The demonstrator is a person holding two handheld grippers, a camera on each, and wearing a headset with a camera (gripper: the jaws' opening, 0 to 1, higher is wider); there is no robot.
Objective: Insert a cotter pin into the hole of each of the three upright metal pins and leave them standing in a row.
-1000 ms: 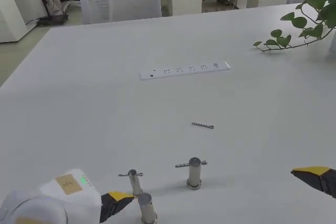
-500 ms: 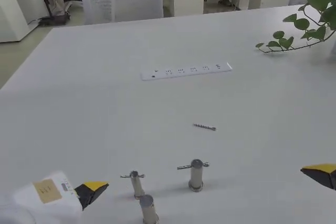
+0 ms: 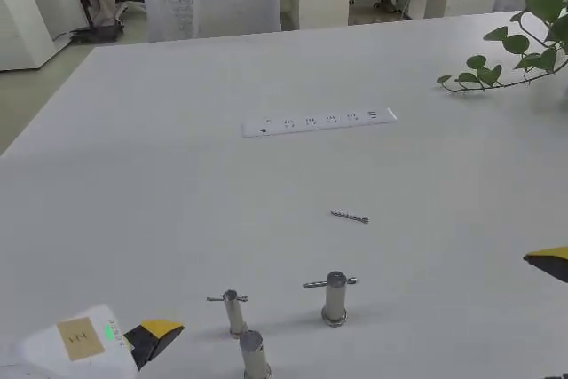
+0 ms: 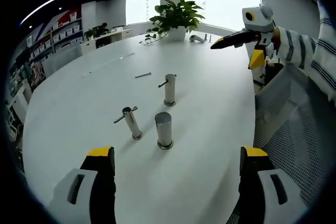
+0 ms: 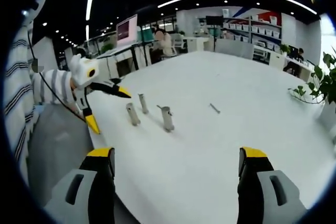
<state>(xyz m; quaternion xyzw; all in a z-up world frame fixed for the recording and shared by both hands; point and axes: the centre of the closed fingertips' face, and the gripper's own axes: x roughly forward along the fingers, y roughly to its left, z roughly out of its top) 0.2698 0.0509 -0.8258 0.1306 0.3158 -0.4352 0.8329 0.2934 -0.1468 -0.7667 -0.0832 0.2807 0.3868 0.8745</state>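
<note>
The left tool [image 4: 177,155] is released: its two yellow-tipped jaws are spread wide with nothing between them, low over the white desk [image 4: 210,119]. Straight ahead of its jaws and near them stands the bare pin [image 4: 164,129], an upright metal cylinder with nothing through its top. Just to the left of it, as this tool looks, the slim pin [image 4: 132,123] also stands upright, close to the bare pin but apart from it. The first cotter pin [image 3: 215,298] crosses its head. Farther ahead of the left tool the third pin [image 4: 169,89] stands upright, with the second cotter pin [image 3: 312,284] through its upper end. Beyond that pin the loose cotter pin [image 4: 143,75] lies flat on the desk, touching nothing else.

The right tool [image 5: 177,155] is released too, jaws wide and empty, held over the desk well apart from the pins. From it, the three pins stand ahead and to the left, and the loose cotter pin lies ahead, to the right of them. The left tool is beyond the pins on that side, with a striped sleeve [image 5: 50,85] behind it.

A white power strip [image 3: 319,121] lies well past the loose cotter pin from both tools. A leafy plant [image 3: 519,33] stands farther off, on the right tool's side.
</note>
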